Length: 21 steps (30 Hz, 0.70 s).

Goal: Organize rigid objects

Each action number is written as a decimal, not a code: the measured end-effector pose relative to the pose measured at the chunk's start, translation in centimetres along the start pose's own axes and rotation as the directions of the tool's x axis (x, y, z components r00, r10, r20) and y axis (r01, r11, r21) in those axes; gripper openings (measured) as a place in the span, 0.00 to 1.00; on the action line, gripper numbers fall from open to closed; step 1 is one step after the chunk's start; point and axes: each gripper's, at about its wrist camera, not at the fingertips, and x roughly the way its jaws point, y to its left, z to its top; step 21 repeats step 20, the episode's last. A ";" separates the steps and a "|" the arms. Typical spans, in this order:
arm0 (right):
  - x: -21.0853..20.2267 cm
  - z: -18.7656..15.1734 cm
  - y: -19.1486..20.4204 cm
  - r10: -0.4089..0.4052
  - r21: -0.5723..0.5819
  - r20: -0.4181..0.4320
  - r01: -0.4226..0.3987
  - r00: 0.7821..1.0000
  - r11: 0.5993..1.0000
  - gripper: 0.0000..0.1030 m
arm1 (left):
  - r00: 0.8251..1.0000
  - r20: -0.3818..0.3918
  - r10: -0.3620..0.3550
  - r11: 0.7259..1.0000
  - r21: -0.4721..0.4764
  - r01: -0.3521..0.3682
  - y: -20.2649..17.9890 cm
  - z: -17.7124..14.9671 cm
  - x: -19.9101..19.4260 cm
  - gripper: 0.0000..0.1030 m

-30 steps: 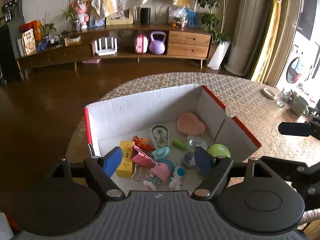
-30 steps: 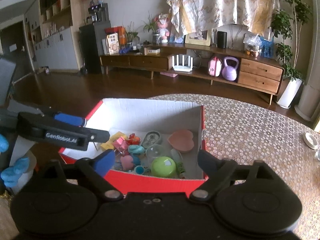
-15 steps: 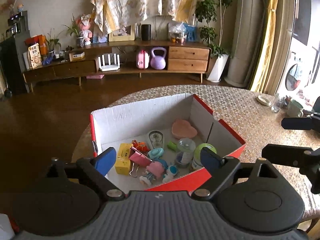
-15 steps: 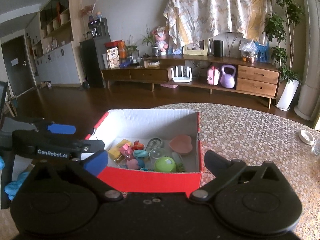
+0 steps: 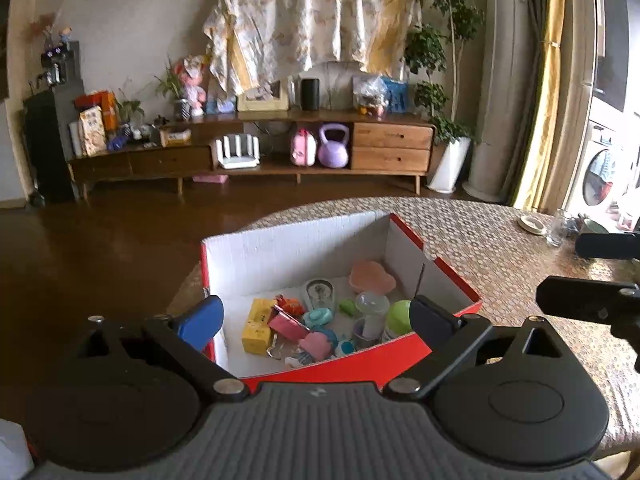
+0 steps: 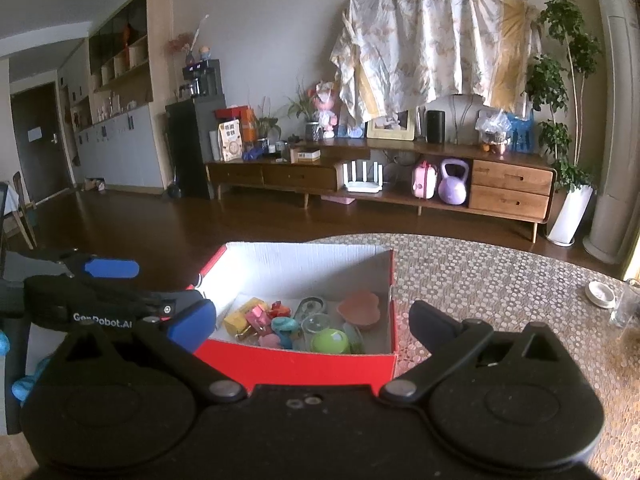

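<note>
Both claws gape wide and empty; only the right view shows the left claw (image 6: 160, 292) beside the box (image 6: 296, 364).

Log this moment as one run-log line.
left tool: open, holding nothing | right tool: open, holding nothing | red box: on table, holds small items | both tools short of box

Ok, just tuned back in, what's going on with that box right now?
A person holds two grippers over the red box on the patterned table. Both the left gripper and the right gripper are open and hold nothing. The small items, among them a yellow box, a green ball and a pink heart dish, lie inside the box.
</note>
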 end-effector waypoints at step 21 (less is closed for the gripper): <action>-1.8 -1.1 1.0 -0.068 -0.019 0.011 0.068 0.998 0.998 1.00 | 0.999 -0.036 -0.025 1.000 0.011 0.025 -1.1 -1.1 -1.6 0.97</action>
